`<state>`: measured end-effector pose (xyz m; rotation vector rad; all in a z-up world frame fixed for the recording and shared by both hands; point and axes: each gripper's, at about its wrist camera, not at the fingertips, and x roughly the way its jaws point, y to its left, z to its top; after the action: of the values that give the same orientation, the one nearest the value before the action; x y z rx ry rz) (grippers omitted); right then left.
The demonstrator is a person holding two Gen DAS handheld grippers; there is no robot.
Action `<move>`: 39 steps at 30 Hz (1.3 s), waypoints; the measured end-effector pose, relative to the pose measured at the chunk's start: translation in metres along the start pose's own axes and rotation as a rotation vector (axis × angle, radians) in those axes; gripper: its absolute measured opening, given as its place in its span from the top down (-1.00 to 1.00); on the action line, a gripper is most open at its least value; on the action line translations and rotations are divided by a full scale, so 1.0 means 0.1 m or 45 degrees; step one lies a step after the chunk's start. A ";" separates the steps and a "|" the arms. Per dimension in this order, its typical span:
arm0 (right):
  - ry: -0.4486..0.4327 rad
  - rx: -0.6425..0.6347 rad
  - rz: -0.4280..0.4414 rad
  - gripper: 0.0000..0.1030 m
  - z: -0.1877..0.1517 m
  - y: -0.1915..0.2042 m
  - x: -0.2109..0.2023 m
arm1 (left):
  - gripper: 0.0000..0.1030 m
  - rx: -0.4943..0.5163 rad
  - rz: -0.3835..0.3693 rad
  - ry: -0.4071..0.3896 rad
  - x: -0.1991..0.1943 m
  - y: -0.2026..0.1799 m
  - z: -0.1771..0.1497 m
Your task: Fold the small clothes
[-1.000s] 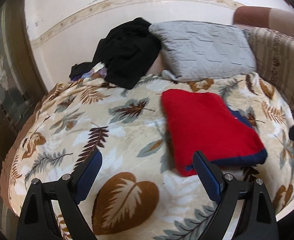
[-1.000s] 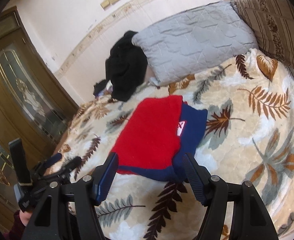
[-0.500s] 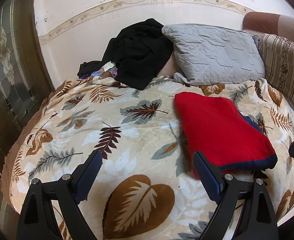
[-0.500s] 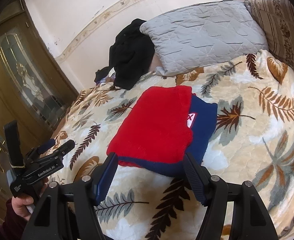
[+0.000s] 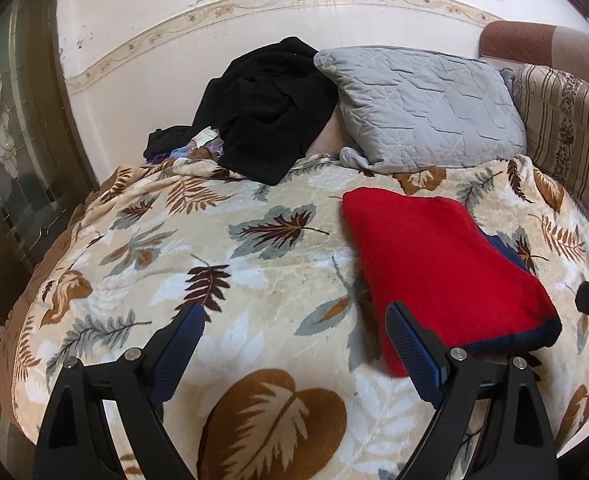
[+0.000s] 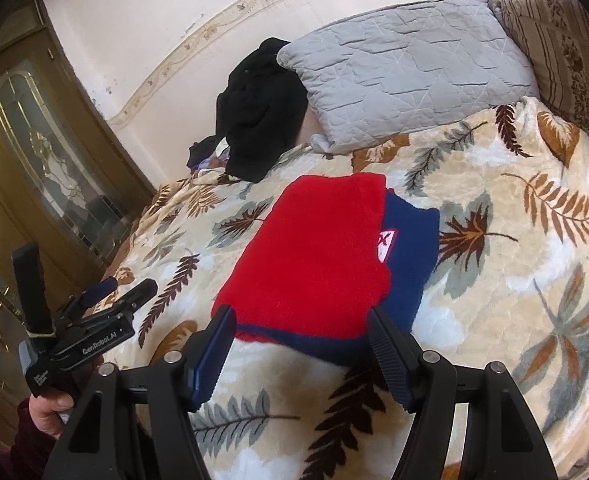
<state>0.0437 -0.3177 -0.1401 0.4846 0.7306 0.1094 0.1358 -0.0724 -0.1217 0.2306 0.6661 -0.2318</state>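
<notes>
figure: two hand-held grippers above a folded red and navy garment (image 6: 314, 256) lying flat on the leaf-print blanket (image 5: 222, 288) of a bed, near the front edge and well short of the grey pillow (image 5: 422, 108) and the black clothing pile (image 5: 266, 112). left gripper (image 5: 294, 332): fingers spread wide, nothing between them, hovering over bare blanket just beside the garment's left edge. right gripper (image 6: 300, 344): fingers spread, empty, straddling the near navy hem without pressing on it. the garment appears already doubled, red layer on top with a navy layer and a small white label showing at its right side. judged next step: a final fold or squaring-up. to do it well, lower each gripper onto a near corner, catch both layers together rather than the red top layer alone, lift only enough to clear the plush blanket, carry the edge over evenly, and release with the edges aligned. the fleece looks thick and may spring back open.
</notes>
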 end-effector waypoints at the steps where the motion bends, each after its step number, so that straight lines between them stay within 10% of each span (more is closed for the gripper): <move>1: 0.007 0.000 -0.002 -0.37 0.04 -0.01 0.04 | -0.79 0.004 -0.006 0.001 0.04 -0.01 0.02; 6: 0.089 -0.044 -0.101 0.11 0.29 -0.07 0.38 | -0.79 0.048 -0.033 0.047 0.37 -0.10 0.13; 14: 0.319 0.117 -0.125 0.14 0.34 -0.47 1.06 | -0.79 0.100 -0.118 0.101 1.00 -0.35 0.02; 39: 0.123 0.254 -0.063 -0.07 0.45 -0.68 0.63 | -0.79 0.105 -0.081 0.041 0.80 -0.26 0.20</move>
<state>0.1156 -0.3788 -0.1816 0.6547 0.8518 0.0136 0.2009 -0.1142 -0.1612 0.2926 0.6968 -0.3174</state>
